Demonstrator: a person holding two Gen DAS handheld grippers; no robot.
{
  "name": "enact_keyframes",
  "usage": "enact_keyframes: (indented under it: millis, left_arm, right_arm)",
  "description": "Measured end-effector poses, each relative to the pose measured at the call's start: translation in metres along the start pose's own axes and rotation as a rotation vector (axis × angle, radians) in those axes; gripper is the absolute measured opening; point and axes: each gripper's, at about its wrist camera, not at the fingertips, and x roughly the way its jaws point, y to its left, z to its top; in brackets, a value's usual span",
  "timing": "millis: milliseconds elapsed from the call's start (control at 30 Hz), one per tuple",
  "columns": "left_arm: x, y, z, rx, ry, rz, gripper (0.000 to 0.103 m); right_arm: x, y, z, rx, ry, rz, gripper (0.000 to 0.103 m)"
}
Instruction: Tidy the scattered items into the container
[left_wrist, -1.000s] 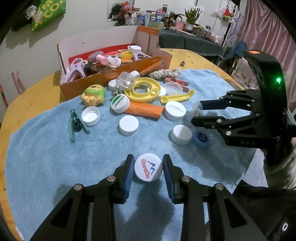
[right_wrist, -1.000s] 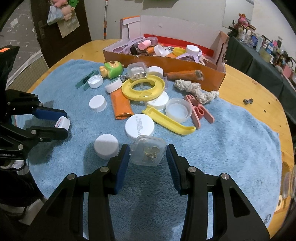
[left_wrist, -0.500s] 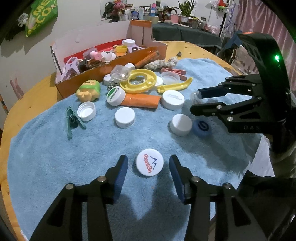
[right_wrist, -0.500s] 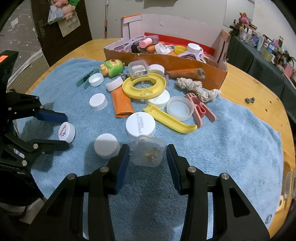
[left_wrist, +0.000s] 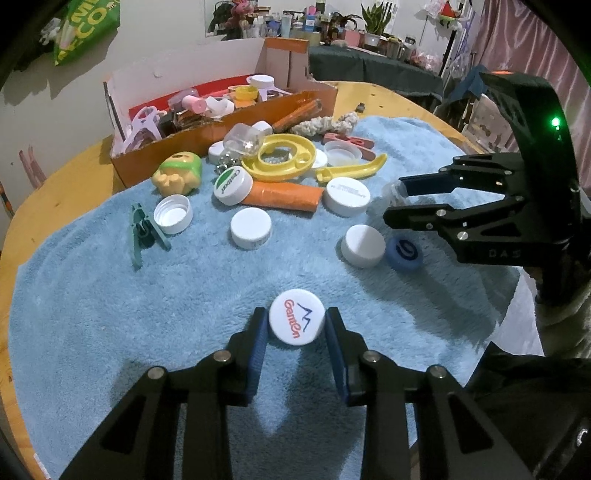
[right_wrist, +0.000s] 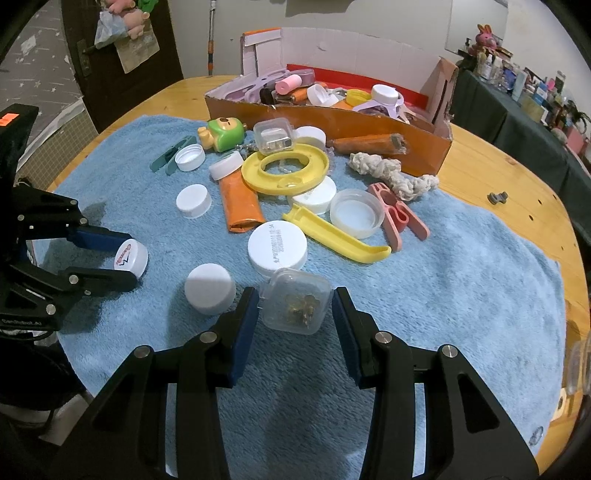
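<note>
A white cap with a red and blue logo (left_wrist: 296, 322) lies on the blue towel (left_wrist: 110, 314). My left gripper (left_wrist: 295, 320) has its jaws closing tight on this cap, both blue pads against its rim. In the right wrist view the same cap (right_wrist: 132, 257) sits in the left gripper (right_wrist: 127, 260). My right gripper (right_wrist: 294, 300) is shut on a small clear plastic box (right_wrist: 295, 308) with small metal bits inside. The orange cardboard box (left_wrist: 221, 129), partly filled, stands at the towel's far edge.
Scattered on the towel are several white caps (left_wrist: 251, 227), a blue cap (left_wrist: 404, 254), an orange tube (left_wrist: 282, 195), a yellow ring (left_wrist: 280, 158), a green toy (left_wrist: 179, 177), a green clip (left_wrist: 142, 230), a pink clip (right_wrist: 397, 216) and a rope knot (right_wrist: 388, 171). The round wooden table (right_wrist: 517, 173) shows around the towel.
The left jaws opened wide around the logo cap half a second ago and have shut on it again. The right gripper and its clear box have not moved.
</note>
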Motion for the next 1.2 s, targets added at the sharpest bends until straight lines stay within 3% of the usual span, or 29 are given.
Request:
enact_keyframes:
  millis: [300,1200]
  left_arm:
    - [-0.015,-0.001,0.002,0.007,-0.033,0.001,0.033]
    - [-0.016,0.007,-0.005,-0.014,-0.011,0.004,0.034]
  right_arm:
    - [-0.006,-0.003,0.001,0.002,-0.013,-0.007,0.04]
    - [-0.002,0.001,0.0,-0.014,0.01,0.002,0.04]
